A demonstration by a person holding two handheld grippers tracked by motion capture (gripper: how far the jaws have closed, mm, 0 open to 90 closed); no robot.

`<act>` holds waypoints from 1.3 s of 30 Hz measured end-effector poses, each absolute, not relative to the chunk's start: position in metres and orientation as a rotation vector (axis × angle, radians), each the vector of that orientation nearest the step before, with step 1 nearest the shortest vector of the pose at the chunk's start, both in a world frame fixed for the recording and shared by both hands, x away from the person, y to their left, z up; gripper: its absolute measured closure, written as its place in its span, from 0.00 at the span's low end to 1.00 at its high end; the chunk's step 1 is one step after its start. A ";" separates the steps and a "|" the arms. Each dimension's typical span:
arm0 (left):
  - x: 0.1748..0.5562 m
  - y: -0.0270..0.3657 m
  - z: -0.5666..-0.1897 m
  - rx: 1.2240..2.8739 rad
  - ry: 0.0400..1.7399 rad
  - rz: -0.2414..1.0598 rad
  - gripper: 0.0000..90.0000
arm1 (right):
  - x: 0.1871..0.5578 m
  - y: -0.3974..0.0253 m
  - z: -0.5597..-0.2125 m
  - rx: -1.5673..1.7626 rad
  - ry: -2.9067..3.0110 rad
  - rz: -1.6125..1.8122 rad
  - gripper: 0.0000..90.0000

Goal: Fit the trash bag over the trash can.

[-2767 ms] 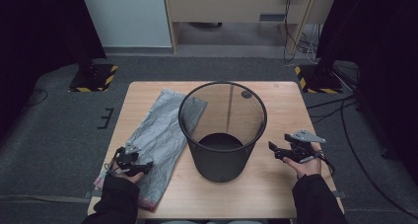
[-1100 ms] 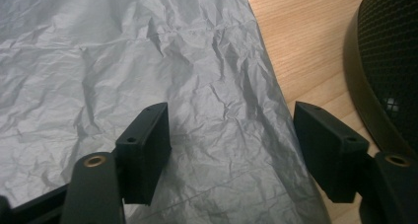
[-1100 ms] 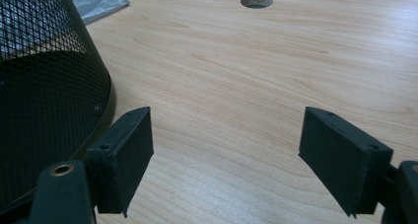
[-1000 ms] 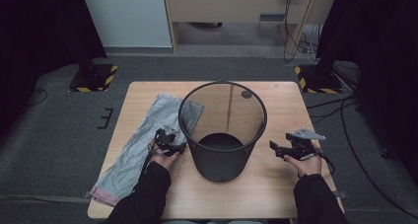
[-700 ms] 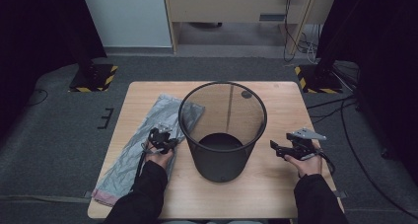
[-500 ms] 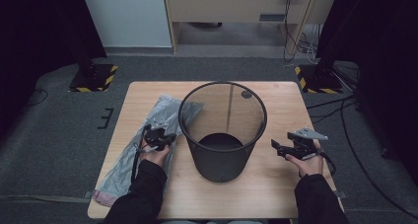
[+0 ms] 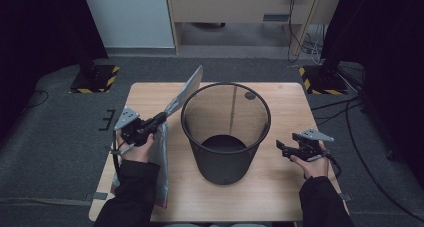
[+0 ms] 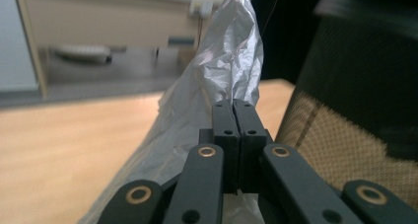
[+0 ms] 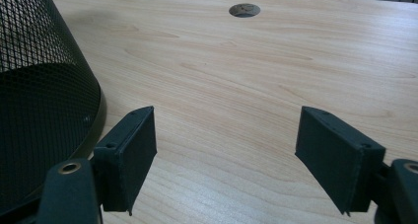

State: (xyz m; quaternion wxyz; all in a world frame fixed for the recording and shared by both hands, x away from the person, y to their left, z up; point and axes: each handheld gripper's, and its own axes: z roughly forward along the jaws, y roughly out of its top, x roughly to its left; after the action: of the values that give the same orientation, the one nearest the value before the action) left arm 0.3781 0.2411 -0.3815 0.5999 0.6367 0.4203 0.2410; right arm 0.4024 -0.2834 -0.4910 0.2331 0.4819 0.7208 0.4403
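A black wire-mesh bin stands upright in the middle of the wooden table. A grey plastic bag is lifted at the bin's left, its upper end raised beside the rim and its lower part trailing to the table. My left gripper is shut on the bag; the left gripper view has the jaws pressed together on the crinkled film, with the bin's mesh to the right. My right gripper rests low at the bin's right, open and empty, mesh wall at its left.
A round cable hole sits in the tabletop beyond the right gripper. Dark carpet surrounds the table, with yellow-black striped stand bases at the far left and right. Cables run on the floor to the right.
My left gripper took hold of the bag lying flat on the table and lifted it, so its upper end now stands up beside the bin's rim. The right gripper barely moved.
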 end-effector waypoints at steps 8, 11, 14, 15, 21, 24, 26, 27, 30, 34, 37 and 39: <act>0.351 0.232 -0.339 1.391 0.820 0.580 0.99 | 0.403 -0.286 -0.489 1.330 1.952 1.216 0.27; 0.343 0.221 -0.329 1.389 0.753 0.566 0.99 | 0.403 -0.287 -0.488 1.328 1.946 1.219 0.27; 0.334 0.208 -0.323 1.394 0.692 0.553 0.99 | 0.402 -0.287 -0.487 1.333 1.941 1.227 0.27; 0.332 0.204 -0.322 1.400 0.672 0.545 0.99 | 0.403 -0.287 -0.487 1.325 1.937 1.227 0.27; 0.324 0.186 -0.326 1.456 0.622 0.506 0.99 | 0.401 -0.287 -0.480 1.320 1.889 1.279 0.29; 0.322 0.179 -0.332 1.484 0.602 0.470 0.99 | 0.399 -0.287 -0.474 1.314 1.856 1.316 0.30; 0.322 0.176 -0.335 1.502 0.593 0.459 0.99 | 0.399 -0.287 -0.468 1.307 1.826 1.347 0.31; 0.322 0.175 -0.337 1.509 0.593 0.453 0.99 | 0.398 -0.287 -0.465 1.303 1.816 1.359 0.32; 0.322 0.171 -0.338 1.531 0.592 0.446 0.99 | 0.396 -0.285 -0.453 1.280 1.771 1.424 0.33; 0.323 0.169 -0.340 1.550 0.596 0.437 0.99 | 0.393 -0.281 -0.432 1.236 1.721 1.508 0.34; 0.324 0.169 -0.341 1.557 0.598 0.426 0.98 | 0.391 -0.278 -0.418 1.203 1.691 1.575 0.35; 0.324 0.169 -0.341 1.560 0.597 0.421 0.98 | 0.391 -0.277 -0.410 1.166 1.678 1.606 0.36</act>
State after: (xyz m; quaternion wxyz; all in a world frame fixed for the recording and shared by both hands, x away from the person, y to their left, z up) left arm 0.3242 0.1686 -0.3411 0.6515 0.6870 0.2631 0.1855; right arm 0.3907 -0.2767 -0.4103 0.2681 0.4324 0.6219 0.5953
